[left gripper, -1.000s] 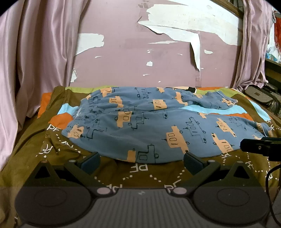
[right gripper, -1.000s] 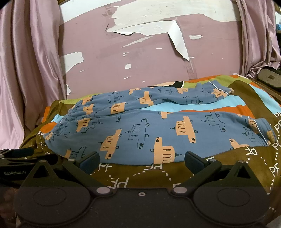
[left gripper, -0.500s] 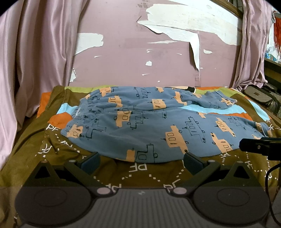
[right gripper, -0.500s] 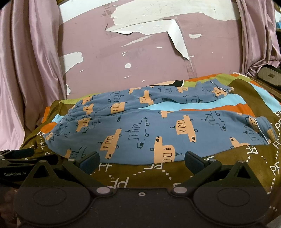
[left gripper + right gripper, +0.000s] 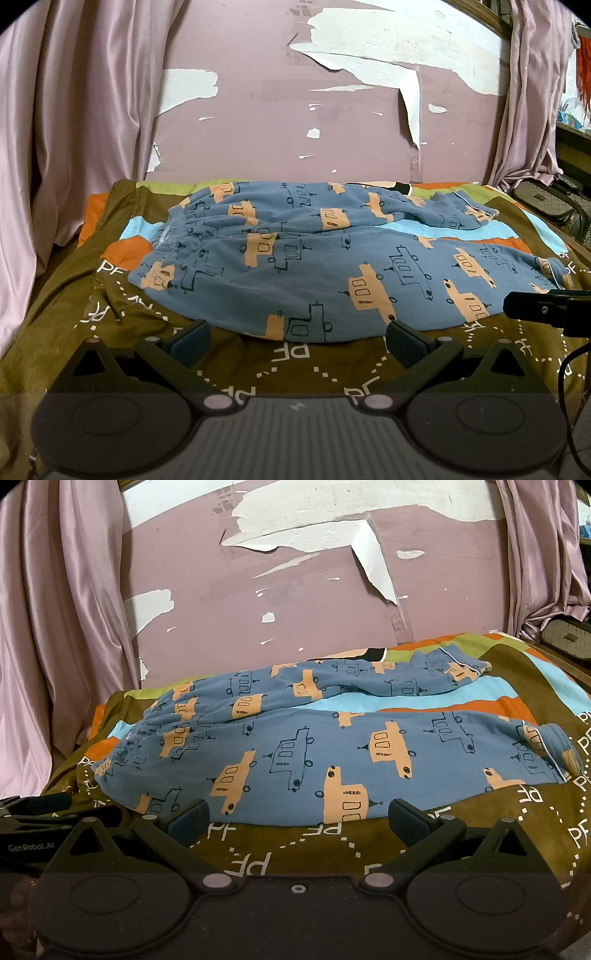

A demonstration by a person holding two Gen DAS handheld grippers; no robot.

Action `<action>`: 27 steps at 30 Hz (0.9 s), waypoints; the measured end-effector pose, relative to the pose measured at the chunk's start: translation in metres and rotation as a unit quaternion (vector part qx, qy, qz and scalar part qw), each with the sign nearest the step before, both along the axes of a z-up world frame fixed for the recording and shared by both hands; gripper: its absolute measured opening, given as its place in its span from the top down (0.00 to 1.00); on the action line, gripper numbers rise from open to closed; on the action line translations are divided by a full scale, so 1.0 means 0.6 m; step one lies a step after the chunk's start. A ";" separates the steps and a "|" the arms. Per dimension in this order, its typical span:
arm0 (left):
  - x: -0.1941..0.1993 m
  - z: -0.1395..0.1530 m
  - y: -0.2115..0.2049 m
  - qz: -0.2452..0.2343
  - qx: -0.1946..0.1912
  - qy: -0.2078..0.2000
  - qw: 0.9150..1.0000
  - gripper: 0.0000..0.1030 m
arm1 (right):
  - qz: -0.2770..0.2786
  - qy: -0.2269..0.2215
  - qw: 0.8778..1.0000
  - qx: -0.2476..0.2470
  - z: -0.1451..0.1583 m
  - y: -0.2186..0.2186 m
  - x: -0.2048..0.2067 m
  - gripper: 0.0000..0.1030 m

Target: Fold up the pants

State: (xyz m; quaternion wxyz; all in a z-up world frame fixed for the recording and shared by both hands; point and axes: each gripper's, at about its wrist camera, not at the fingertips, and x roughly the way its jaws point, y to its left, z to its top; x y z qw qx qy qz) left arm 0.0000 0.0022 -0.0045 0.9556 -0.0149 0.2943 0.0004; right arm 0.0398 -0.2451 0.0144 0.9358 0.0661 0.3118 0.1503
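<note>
Blue pants (image 5: 314, 266) with orange and outlined vehicle prints lie spread on the bed, waistband at the left, both legs running right; they also show in the right wrist view (image 5: 332, 753). The legs are apart, with bedsheet showing between them. My left gripper (image 5: 295, 338) is open and empty, just short of the near edge of the pants. My right gripper (image 5: 295, 818) is open and empty, also at the near edge, further right. The right gripper's finger shows at the right in the left wrist view (image 5: 535, 308); the left gripper shows at the left in the right wrist view (image 5: 33, 812).
The bed has a brown sheet (image 5: 295, 369) with white letters and orange, blue and green stripes. A pink wall (image 5: 295, 122) with peeling paint stands behind it, with pink curtains (image 5: 74, 110) at both sides. A bag (image 5: 565, 638) lies at the far right.
Both views have shifted very slightly; the pants and both open grippers stay as they were.
</note>
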 end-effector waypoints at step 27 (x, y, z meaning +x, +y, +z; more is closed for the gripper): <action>0.033 -0.009 -0.008 0.012 0.018 0.058 0.998 0.00 | -0.025 0.083 0.995 0.056 -0.024 -0.021 0.029 0.00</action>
